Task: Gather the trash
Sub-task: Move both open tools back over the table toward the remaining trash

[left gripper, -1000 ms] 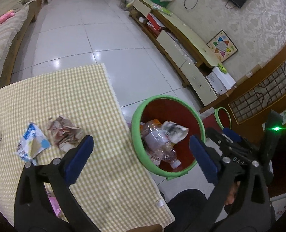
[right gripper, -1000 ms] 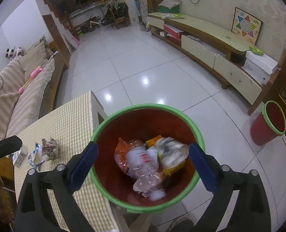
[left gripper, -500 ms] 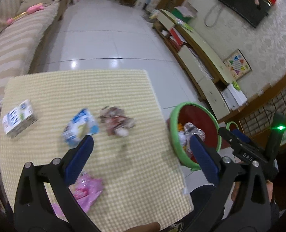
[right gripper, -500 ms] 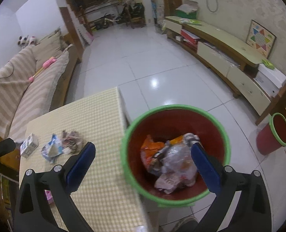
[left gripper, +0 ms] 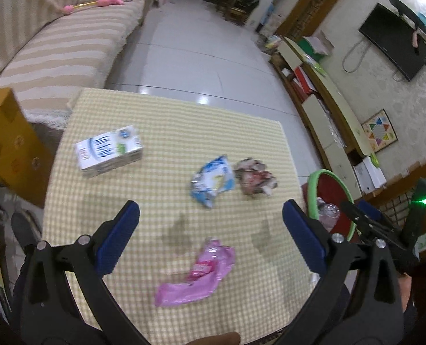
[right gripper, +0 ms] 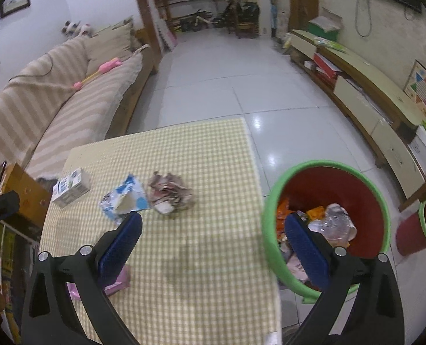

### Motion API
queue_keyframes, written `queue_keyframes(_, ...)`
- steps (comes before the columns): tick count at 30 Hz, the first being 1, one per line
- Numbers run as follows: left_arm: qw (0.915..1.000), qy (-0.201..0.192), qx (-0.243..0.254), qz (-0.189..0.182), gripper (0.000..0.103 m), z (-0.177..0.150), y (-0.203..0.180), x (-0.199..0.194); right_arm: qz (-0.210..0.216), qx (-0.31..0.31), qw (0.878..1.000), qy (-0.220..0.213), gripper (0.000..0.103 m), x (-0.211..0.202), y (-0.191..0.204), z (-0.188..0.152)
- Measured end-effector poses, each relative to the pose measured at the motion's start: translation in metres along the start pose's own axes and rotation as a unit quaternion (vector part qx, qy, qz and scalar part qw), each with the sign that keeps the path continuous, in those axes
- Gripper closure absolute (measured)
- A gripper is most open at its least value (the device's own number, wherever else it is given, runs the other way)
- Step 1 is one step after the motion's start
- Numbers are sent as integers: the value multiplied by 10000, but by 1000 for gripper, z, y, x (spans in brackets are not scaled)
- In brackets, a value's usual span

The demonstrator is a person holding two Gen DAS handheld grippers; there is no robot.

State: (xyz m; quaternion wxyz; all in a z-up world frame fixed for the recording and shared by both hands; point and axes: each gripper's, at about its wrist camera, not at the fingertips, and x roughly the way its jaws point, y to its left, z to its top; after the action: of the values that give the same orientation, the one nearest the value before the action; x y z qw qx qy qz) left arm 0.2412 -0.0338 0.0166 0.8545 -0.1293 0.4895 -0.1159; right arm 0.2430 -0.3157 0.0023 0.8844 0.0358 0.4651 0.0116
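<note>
tongs (left gripper: 211, 224) agape above pink wrapper (left gripper: 197, 274)

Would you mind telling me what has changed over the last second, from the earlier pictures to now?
Both tongs swung from over the red bin back toward the table: the left tongs now hang open above the pink wrapper, the right tongs open at the table's bin-side edge. Nothing was gripped or released. The carton, blue wrapper and crumpled paper stayed put.

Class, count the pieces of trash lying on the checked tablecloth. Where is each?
4: a milk carton at the far left, a blue-white wrapper mid-table, crumpled paper beside it towards the bin, a pink wrapper nearest. None seem hidden.
</note>
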Motion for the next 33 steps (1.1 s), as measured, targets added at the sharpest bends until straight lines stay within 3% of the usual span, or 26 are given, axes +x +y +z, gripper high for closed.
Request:
queue_keyframes(19,9990,108,-23,427,6,0,62,10,80,-401,9987,291,7,43,55,0)
queue_keyframes(26,9946,292,549,836,6,13,71,34,101,-386,9982,453,7,65,58,-2)
queue_keyframes(33,9797,688,1386,1275,6,30,79,73,8,-409,9971,643,7,95,56,-1)
